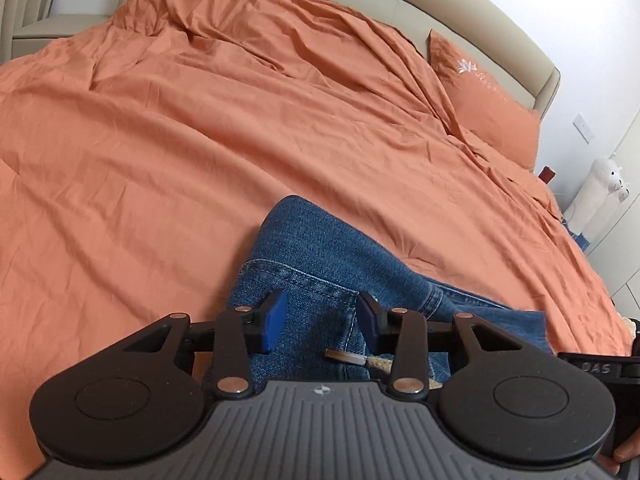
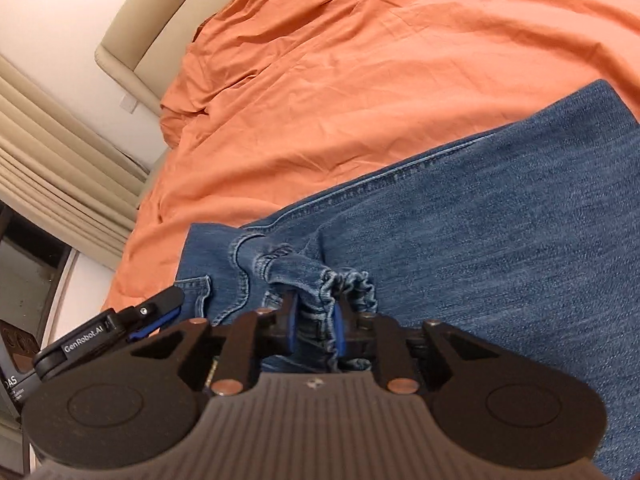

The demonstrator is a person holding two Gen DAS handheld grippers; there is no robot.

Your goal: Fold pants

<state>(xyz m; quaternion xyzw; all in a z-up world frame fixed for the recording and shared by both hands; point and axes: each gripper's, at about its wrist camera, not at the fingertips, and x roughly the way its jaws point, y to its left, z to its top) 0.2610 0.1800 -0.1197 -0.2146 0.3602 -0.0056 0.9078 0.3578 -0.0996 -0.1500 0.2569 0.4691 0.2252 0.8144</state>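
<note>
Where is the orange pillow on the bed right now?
In the left wrist view the orange pillow lies at the upper right, against the beige headboard, at the far end of the orange sheet, well beyond the jeans.

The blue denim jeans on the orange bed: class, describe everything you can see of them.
The blue denim jeans are mid-blue, faintly faded cotton with pale double-stitched seams, a belt loop and a pocket edge. They lie mostly flat on the wrinkled orange bedcover. A bunched fold of gathered denim sits between the pads of the right gripper, which pinch it. The left gripper hangs over a seam, pads apart, not pressing the cloth.
</note>
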